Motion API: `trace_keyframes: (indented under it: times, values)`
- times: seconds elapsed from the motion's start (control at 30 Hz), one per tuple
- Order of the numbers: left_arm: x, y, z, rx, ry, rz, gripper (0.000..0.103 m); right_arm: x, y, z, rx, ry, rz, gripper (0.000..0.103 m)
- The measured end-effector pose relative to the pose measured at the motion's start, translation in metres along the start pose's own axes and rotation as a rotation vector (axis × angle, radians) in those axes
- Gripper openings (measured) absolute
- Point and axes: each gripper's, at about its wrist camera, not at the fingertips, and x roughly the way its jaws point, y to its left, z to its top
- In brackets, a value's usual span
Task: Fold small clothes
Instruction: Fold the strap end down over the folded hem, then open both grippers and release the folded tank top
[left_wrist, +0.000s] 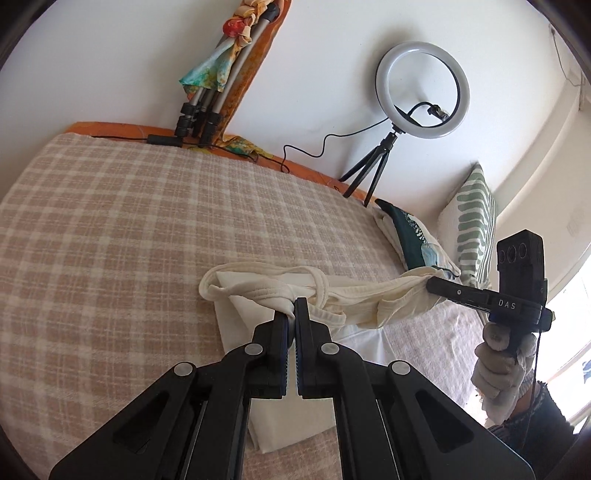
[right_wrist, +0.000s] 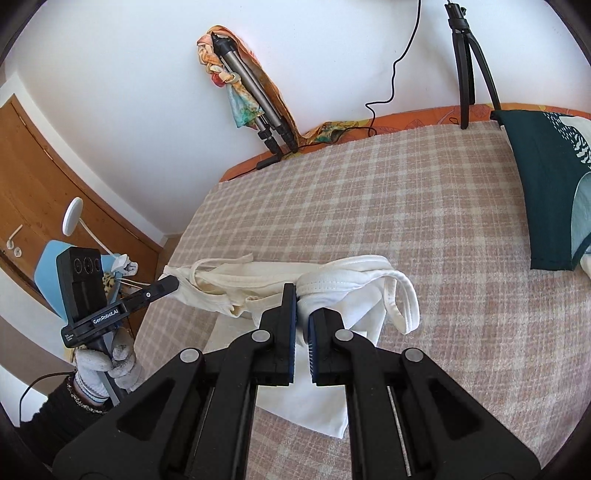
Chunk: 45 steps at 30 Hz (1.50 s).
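A cream-white tank top (left_wrist: 354, 295) with ribbed straps hangs stretched between my two grippers, just above the checked bed cover (left_wrist: 110, 229). My left gripper (left_wrist: 294, 306) is shut on its shoulder-strap end. My right gripper (right_wrist: 303, 299) is shut on the other strap end (right_wrist: 343, 277); it also shows in the left wrist view (left_wrist: 430, 284), pinching the cloth. In the right wrist view the left gripper (right_wrist: 173, 284) holds the far end. The lower part of the top (right_wrist: 314, 398) lies on the bed under the jaws.
A ring light on a small tripod (left_wrist: 423, 90) and a folded tripod wrapped in a colourful scarf (left_wrist: 218, 74) stand along the wall. A dark green printed cushion (right_wrist: 546, 184) and a striped pillow (left_wrist: 474, 221) lie at the bed's right. A wooden door (right_wrist: 44, 184) is left.
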Motion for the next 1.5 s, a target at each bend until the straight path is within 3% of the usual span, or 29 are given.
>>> trace_keyframes:
  times: [0.27, 0.43, 0.53, 0.73, 0.97, 1.07, 1.27, 1.5]
  values:
    - [0.000, -0.008, -0.048, 0.097, 0.089, 0.045, 0.002, 0.006, -0.012, -0.051, 0.019, 0.076, -0.043, 0.007]
    - [-0.010, -0.010, -0.066, 0.139, 0.156, 0.069, 0.005, -0.007, -0.017, -0.071, 0.038, 0.143, -0.070, 0.021]
    - [-0.024, -0.011, -0.071, 0.144, 0.162, 0.062, 0.006, -0.023, -0.012, -0.081, 0.008, 0.141, -0.074, 0.022]
    - [-0.049, -0.031, -0.048, 0.178, 0.062, 0.044, 0.006, -0.048, 0.014, -0.069, -0.041, 0.051, 0.035, 0.022]
    - [-0.005, -0.057, -0.003, 0.206, 0.077, 0.059, 0.006, -0.002, 0.013, -0.043, -0.029, 0.086, -0.016, 0.022]
    - [0.022, -0.062, 0.007, 0.183, 0.135, 0.043, 0.006, 0.017, 0.012, -0.039, -0.038, 0.117, -0.045, 0.022]
    - [0.060, -0.066, 0.001, 0.255, 0.278, 0.124, 0.006, 0.035, 0.002, -0.039, -0.037, 0.170, -0.085, 0.022]
    - [0.042, -0.053, -0.055, 0.283, 0.387, 0.125, 0.006, 0.034, -0.006, -0.063, -0.073, 0.241, -0.118, 0.022]
